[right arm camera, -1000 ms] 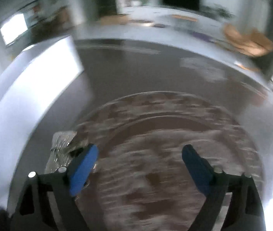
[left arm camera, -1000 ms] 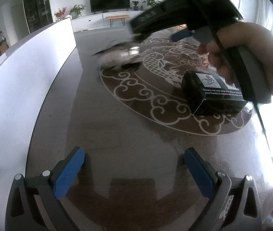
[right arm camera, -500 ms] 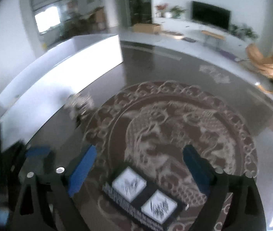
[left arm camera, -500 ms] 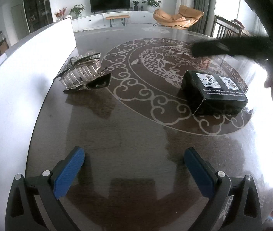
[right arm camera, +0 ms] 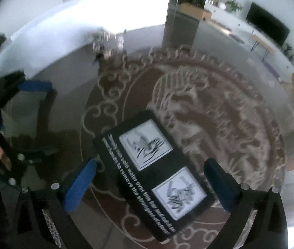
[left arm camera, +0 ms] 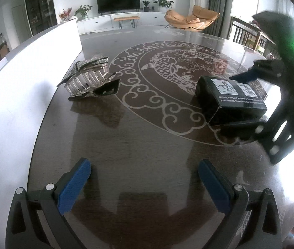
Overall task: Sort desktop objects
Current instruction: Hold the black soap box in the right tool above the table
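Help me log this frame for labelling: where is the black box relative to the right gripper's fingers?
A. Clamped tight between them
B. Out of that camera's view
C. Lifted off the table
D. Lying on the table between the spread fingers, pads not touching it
D: the black box lies flat on the table, and the right gripper is opening, with gaps between its fingers and the box.

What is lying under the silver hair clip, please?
Under the silver hair clip lies a dark flat piece, resting on the table. The clip covers most of it, so its full shape stays hidden.
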